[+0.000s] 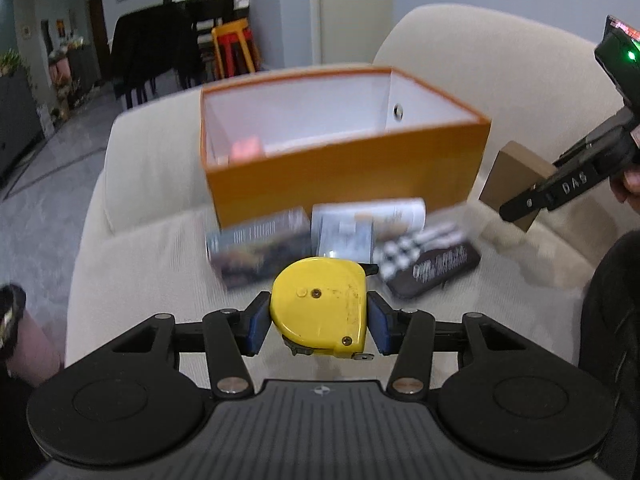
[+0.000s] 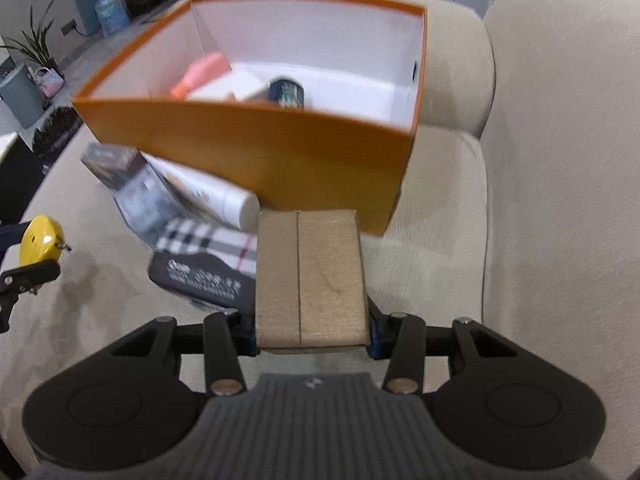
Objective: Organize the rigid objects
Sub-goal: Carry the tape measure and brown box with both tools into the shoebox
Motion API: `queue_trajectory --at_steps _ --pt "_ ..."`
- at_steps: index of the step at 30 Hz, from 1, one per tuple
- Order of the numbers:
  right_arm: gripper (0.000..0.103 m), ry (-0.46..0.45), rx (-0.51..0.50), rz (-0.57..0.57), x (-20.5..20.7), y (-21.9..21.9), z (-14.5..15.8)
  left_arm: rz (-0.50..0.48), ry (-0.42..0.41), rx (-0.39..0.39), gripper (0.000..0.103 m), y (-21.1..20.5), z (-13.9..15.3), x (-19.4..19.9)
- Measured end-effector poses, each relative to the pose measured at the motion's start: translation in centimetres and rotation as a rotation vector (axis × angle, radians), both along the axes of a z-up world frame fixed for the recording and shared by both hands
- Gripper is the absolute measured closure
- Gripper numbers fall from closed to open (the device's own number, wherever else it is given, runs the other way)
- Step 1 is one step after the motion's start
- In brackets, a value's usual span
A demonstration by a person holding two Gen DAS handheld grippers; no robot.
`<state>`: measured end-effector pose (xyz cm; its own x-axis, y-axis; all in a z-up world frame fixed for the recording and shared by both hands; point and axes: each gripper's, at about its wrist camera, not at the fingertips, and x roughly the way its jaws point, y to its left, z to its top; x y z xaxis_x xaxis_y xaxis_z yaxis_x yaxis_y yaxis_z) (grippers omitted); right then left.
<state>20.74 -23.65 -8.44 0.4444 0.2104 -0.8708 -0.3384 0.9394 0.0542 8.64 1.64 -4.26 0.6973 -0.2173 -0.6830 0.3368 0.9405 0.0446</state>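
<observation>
Left gripper (image 1: 319, 322) clenched on yellow tape measure (image 1: 320, 306), right gripper (image 2: 312, 334) clenched on brown cardboard box (image 2: 311, 276), both short of the orange box (image 2: 256, 148) on the sofa cushion (image 2: 432, 264); risk: both clipping its near wall, or each other.

Box contents: in your left wrist view the near wall of the orange box (image 1: 344, 176) hides nearly everything inside; only a blurred pink shape (image 1: 248, 148) shows.
Printed packs: the grey pack (image 1: 256, 248) and the white tube (image 1: 372, 220) before the box are smeared by motion, so you cannot read their print.
Dark can: in your right wrist view the label of the dark can (image 2: 286, 94) inside the box is too blurred to read.
Cardboard box: the brown cardboard box (image 2: 312, 276) covers the pads of your right gripper (image 2: 312, 332).
Tape measure: the yellow tape measure (image 2: 40, 238) is partly cut off at the left edge there.
</observation>
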Motion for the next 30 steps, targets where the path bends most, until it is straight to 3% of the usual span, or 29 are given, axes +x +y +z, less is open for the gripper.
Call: queue_trajectory --at_steps 16,30 --pt "0.058 -0.142 0.046 0.073 1.7 1.4 7.1 -0.089 -0.085 -0.014 0.046 -4.2 6.5 8.7" --pt "0.058 -0.161 0.041 0.021 8.7 2.1 7.0 -0.1 -0.043 0.061 0.046 -7.5 4.8 17.0"
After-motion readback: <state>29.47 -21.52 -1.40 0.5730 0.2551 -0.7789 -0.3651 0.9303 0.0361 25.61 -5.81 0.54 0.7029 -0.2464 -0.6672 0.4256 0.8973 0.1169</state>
